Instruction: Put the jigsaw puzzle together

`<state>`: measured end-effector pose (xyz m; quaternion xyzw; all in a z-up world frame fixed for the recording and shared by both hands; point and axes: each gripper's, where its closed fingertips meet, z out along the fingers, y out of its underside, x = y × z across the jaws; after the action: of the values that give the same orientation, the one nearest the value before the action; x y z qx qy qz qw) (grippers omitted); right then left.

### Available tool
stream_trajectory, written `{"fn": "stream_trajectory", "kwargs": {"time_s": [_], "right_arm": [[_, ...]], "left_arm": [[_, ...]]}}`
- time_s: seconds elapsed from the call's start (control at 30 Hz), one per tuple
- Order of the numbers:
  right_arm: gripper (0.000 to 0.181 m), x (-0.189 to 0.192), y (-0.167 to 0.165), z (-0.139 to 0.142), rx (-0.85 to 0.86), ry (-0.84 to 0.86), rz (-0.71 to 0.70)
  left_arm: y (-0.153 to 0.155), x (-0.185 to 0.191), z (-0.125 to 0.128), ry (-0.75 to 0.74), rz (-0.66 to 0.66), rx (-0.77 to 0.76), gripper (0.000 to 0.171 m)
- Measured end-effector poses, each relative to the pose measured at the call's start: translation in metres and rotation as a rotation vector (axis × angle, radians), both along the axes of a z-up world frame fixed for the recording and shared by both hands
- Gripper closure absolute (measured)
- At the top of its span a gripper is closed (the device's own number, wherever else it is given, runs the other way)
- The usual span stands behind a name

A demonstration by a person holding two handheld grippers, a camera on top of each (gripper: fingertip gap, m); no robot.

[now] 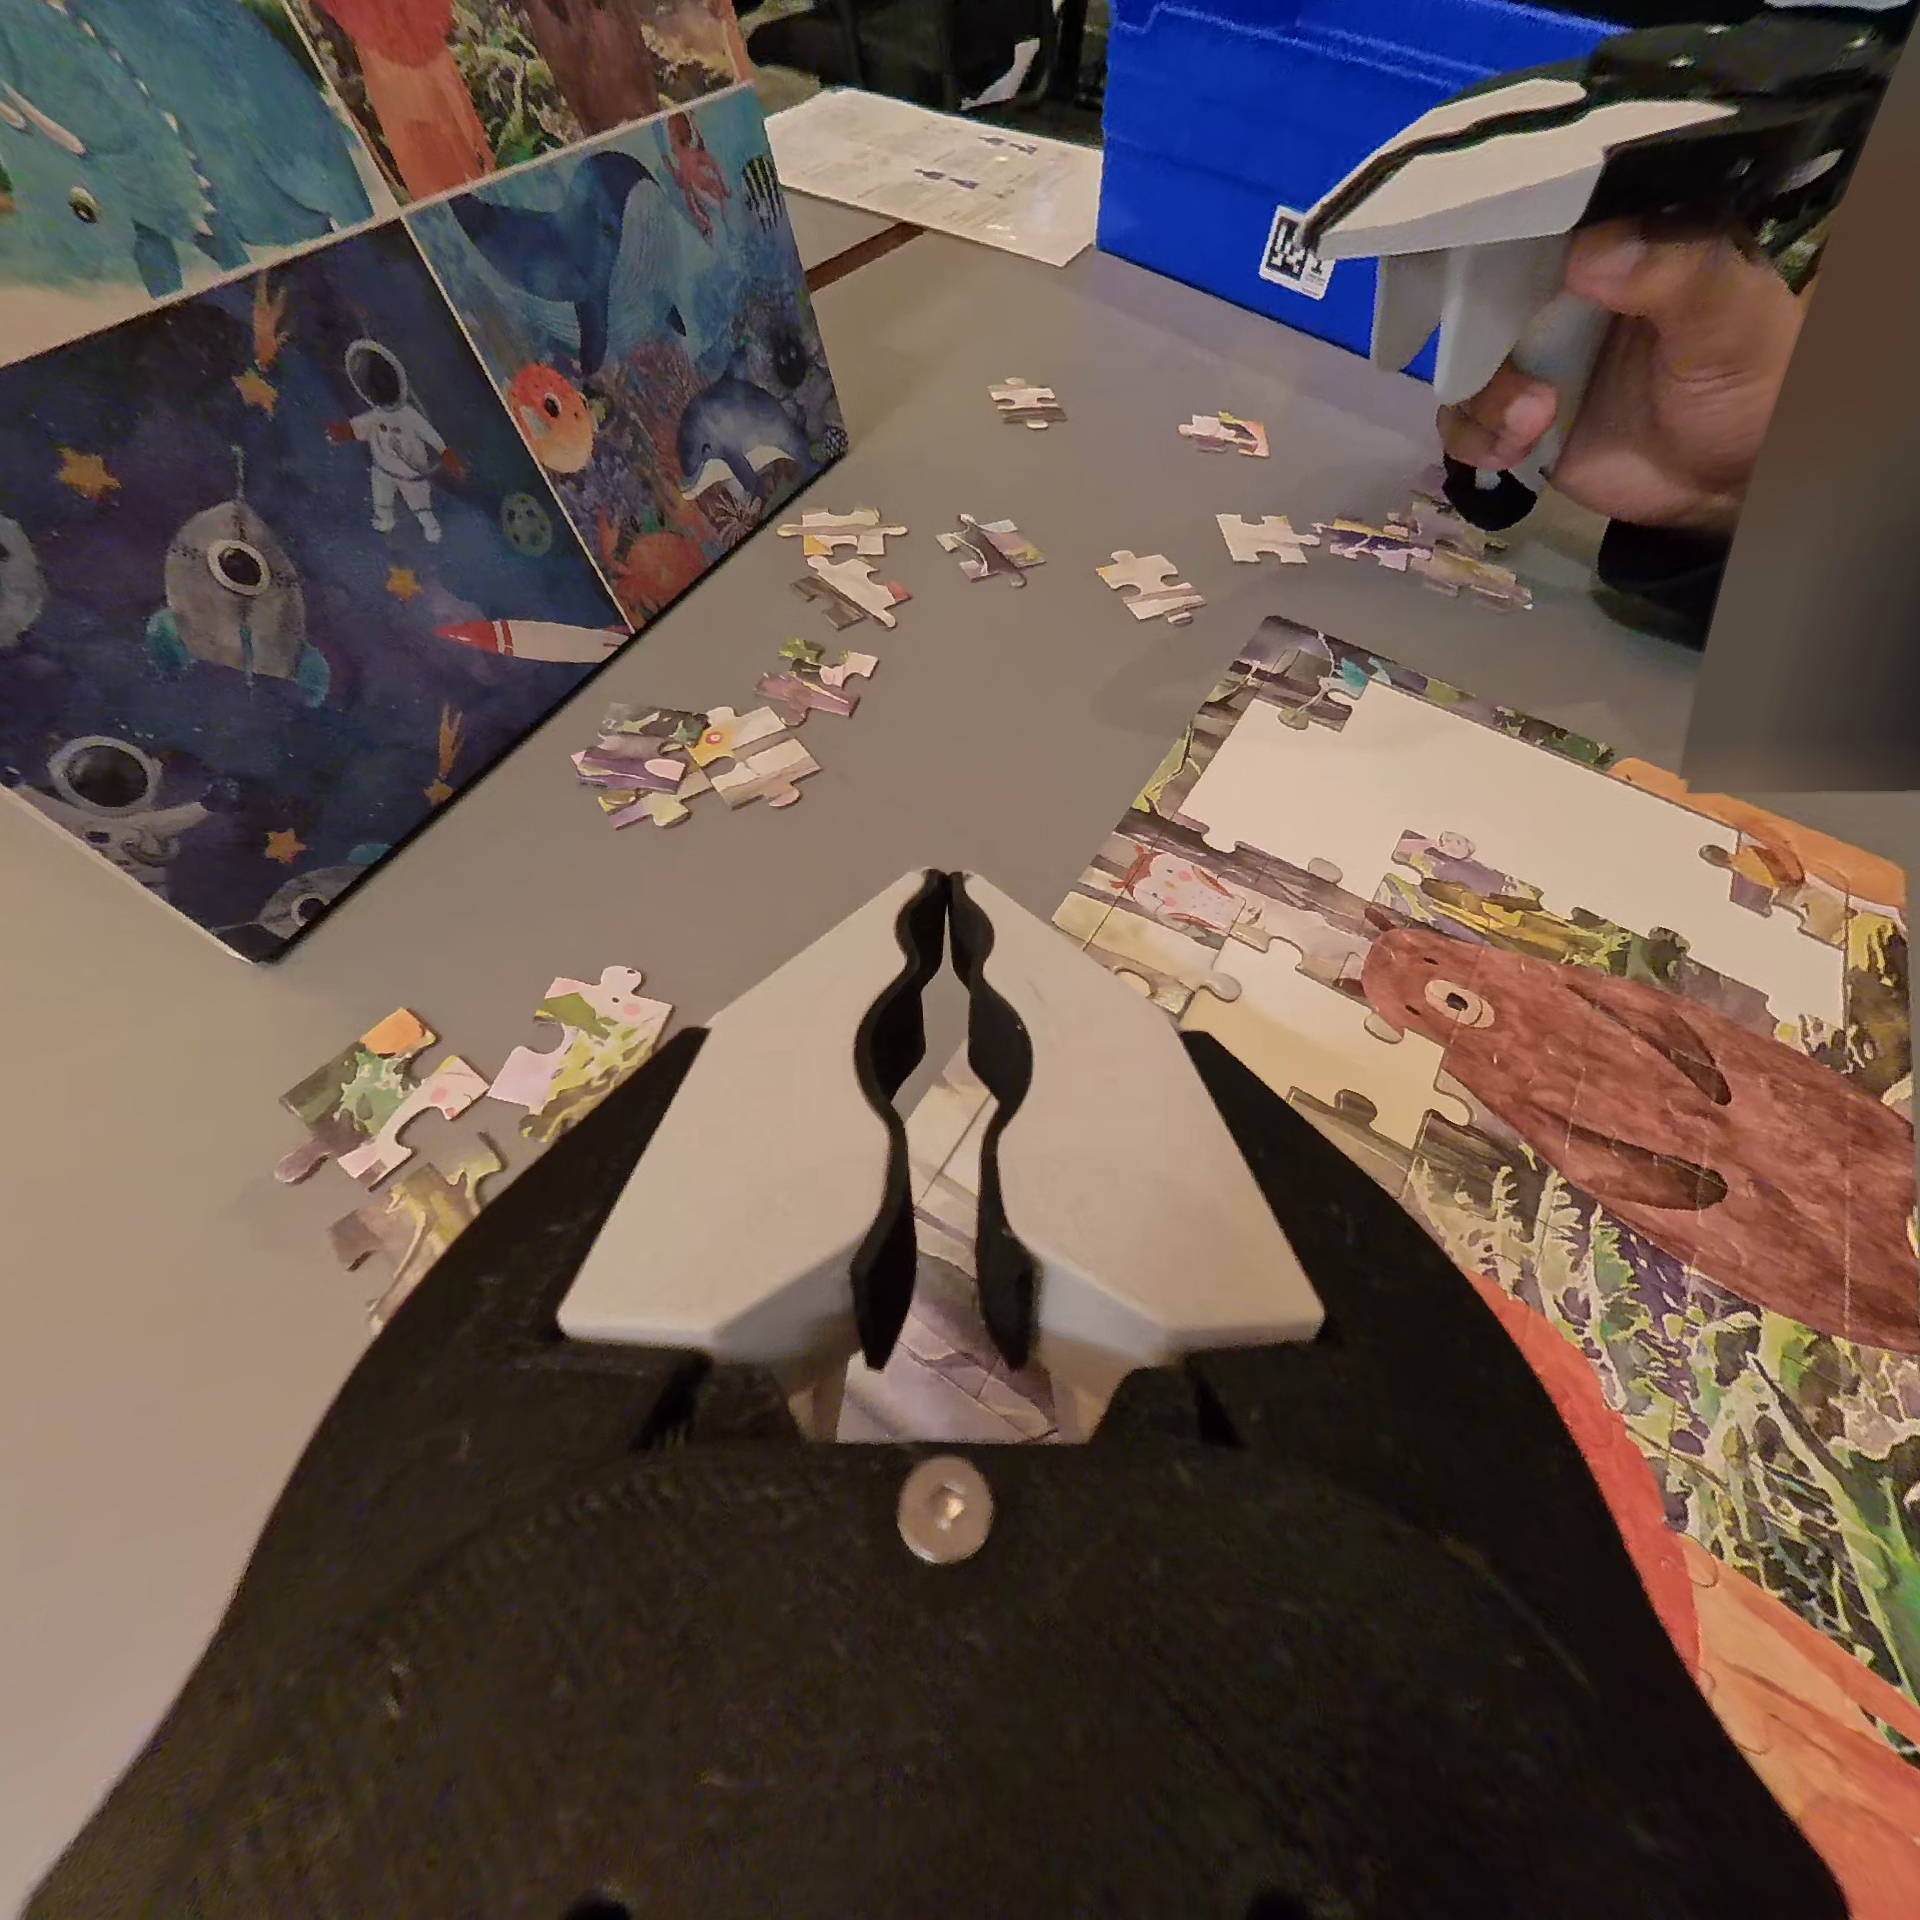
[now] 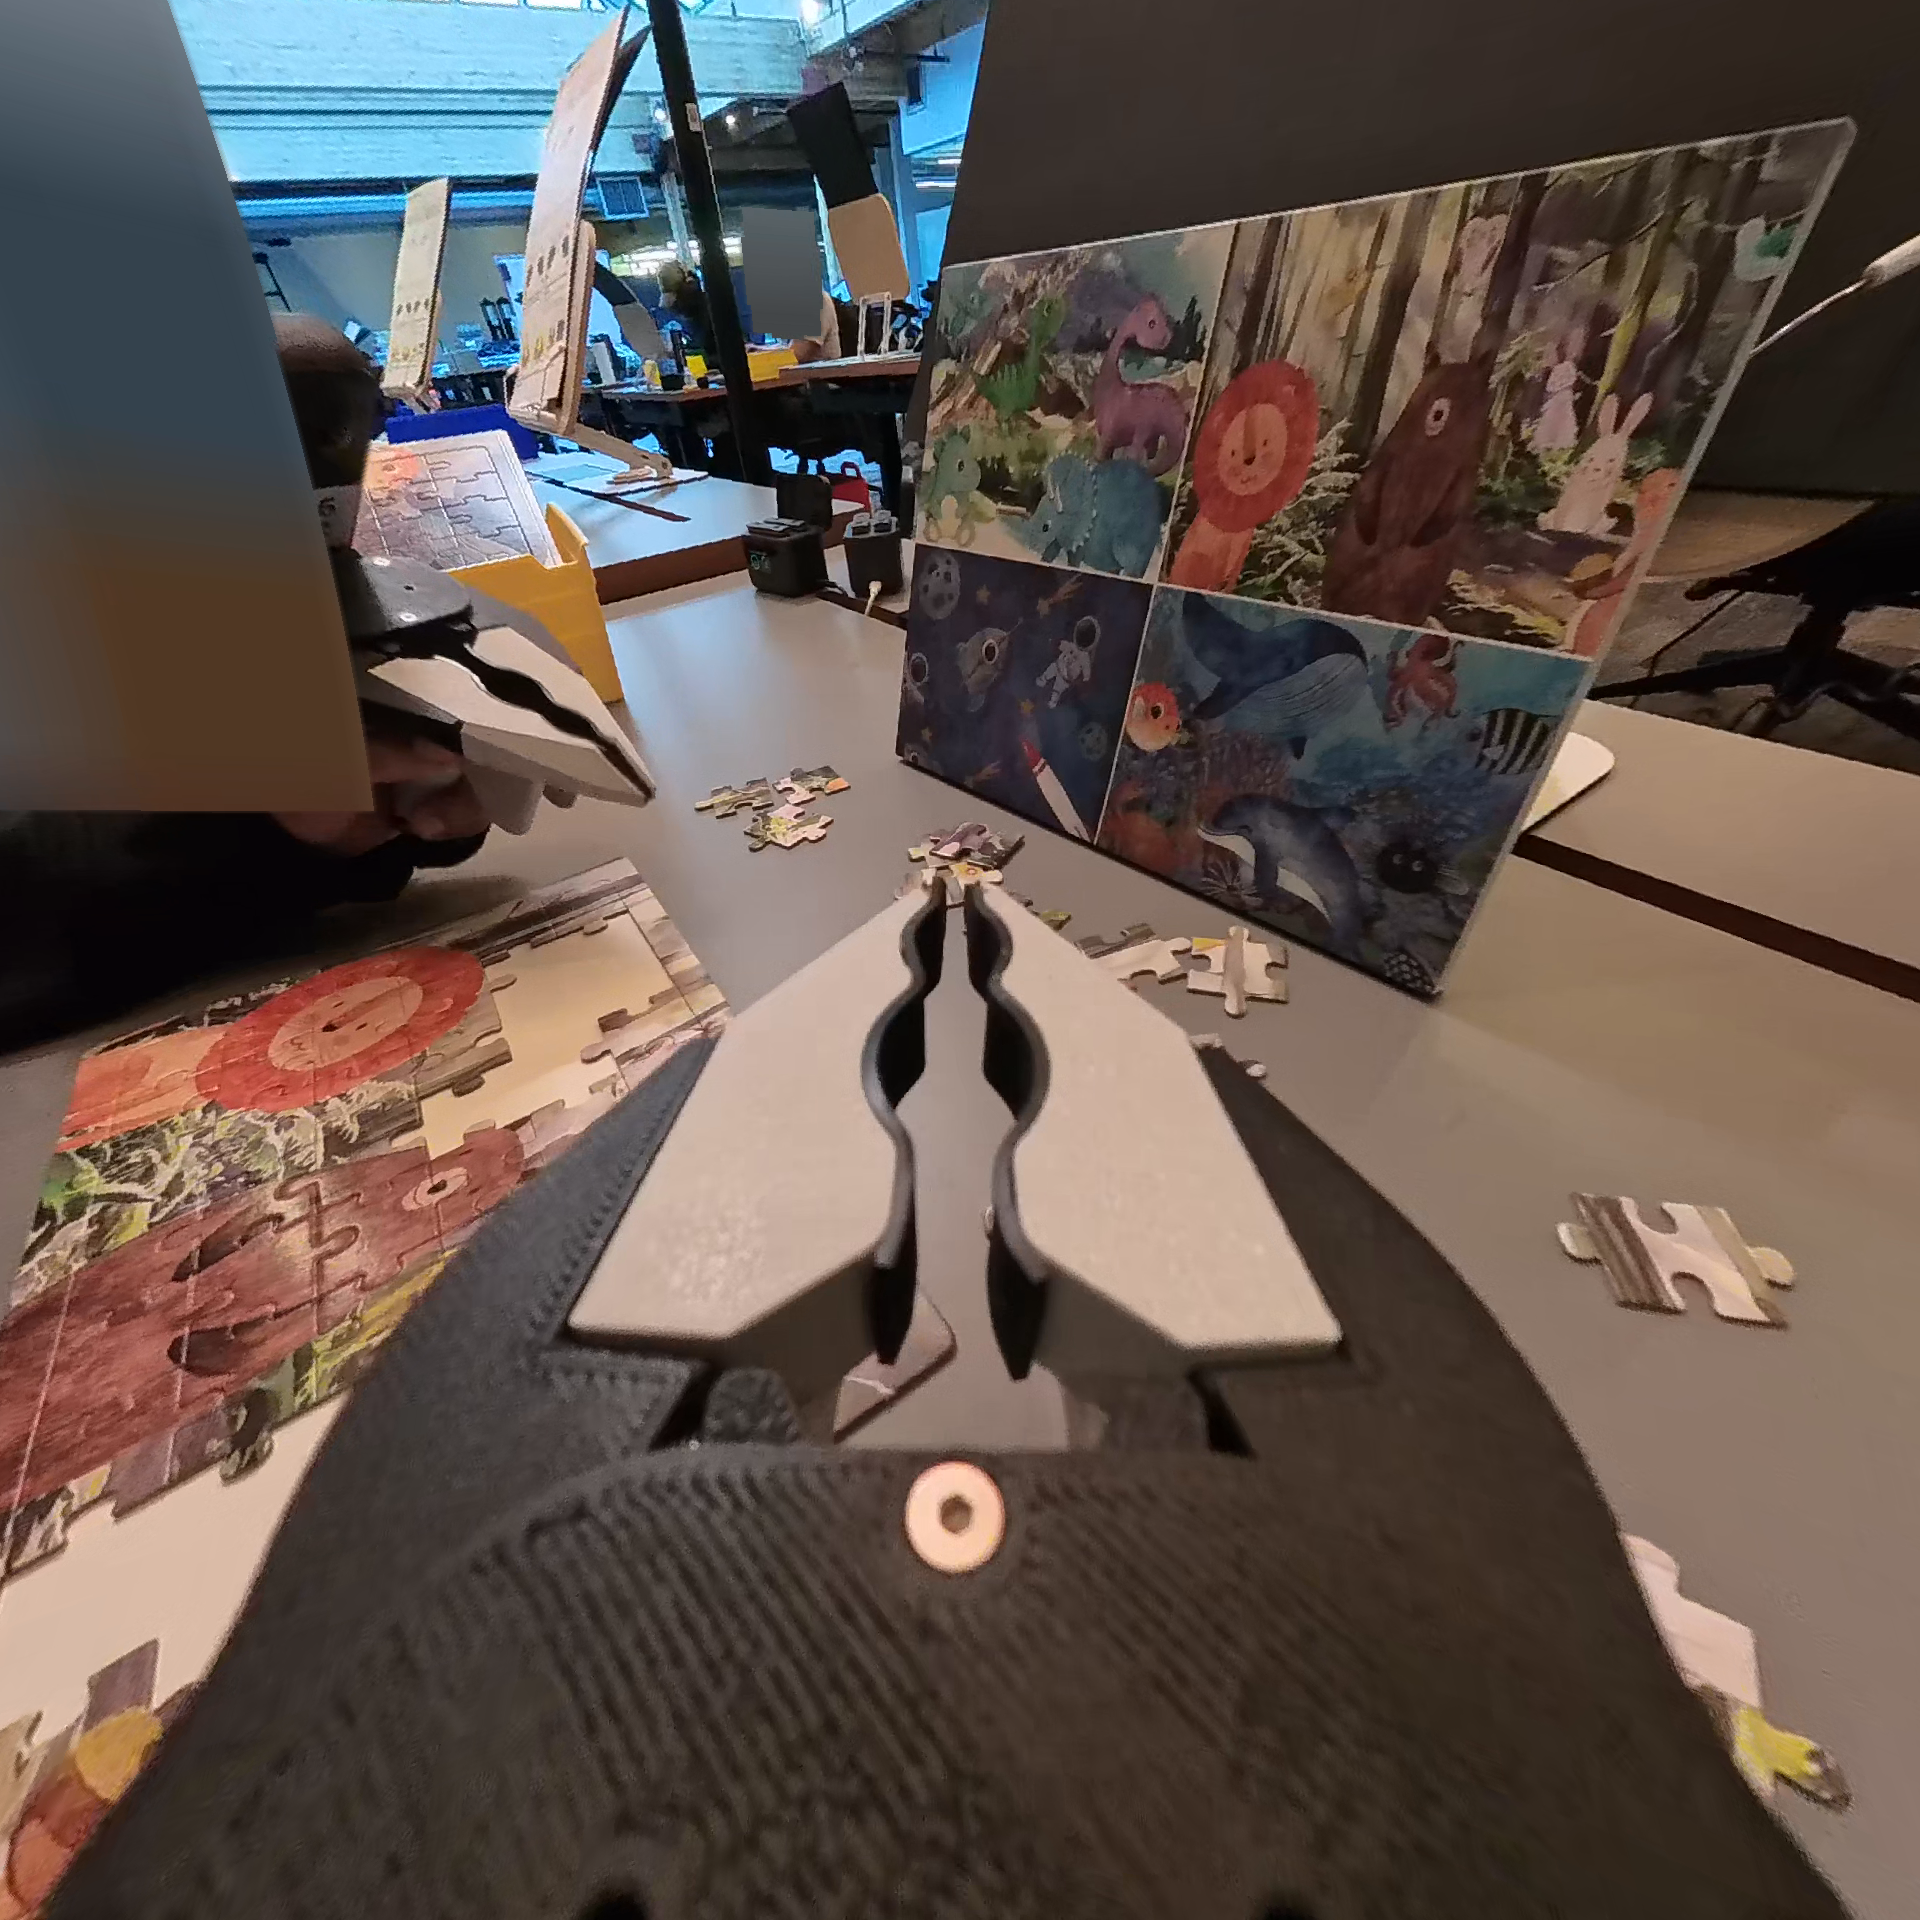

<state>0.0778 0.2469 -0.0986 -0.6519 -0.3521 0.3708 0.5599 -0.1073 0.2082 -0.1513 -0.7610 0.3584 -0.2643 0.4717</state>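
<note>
While the lion-and-bear puzzle stands half-built with white gaps, loose pieces wait; left gripper and right gripper both sit clenched, empty.

Grey worktop, half-built jigsaw puzzle lying flat, loose puzzle pieces scattered beside it, propped picture board, blue bin, paper sheet behind.

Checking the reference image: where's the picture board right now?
Left wrist view: the picture board stands upright on the grey table at upper left, loose puzzle pieces just right of it. Right wrist view: upper right.
</note>
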Motion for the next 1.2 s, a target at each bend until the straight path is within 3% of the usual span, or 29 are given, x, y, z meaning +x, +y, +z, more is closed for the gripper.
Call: {"fn": "stream_trajectory", "kwargs": {"time_s": [0.53, 0.9, 1.2], "right_arm": [[0.177, 0.006, 0.003, 0.008, 0.001, 0.039, -0.032], [0.177, -0.006, -0.003, -0.001, 0.131, -0.136, -0.047], [0.181, 0.028, 0.009, 0.032, 0.180, -0.007, -0.171]], "left_arm": [[-0.001, 0.004, -0.007, -0.005, -0.013, -0.035, 0.171], [-0.001, 0.004, -0.013, -0.005, -0.017, -0.065, 0.171], [-0.001, 0.005, -0.016, -0.001, -0.023, -0.076, 0.171]]}}
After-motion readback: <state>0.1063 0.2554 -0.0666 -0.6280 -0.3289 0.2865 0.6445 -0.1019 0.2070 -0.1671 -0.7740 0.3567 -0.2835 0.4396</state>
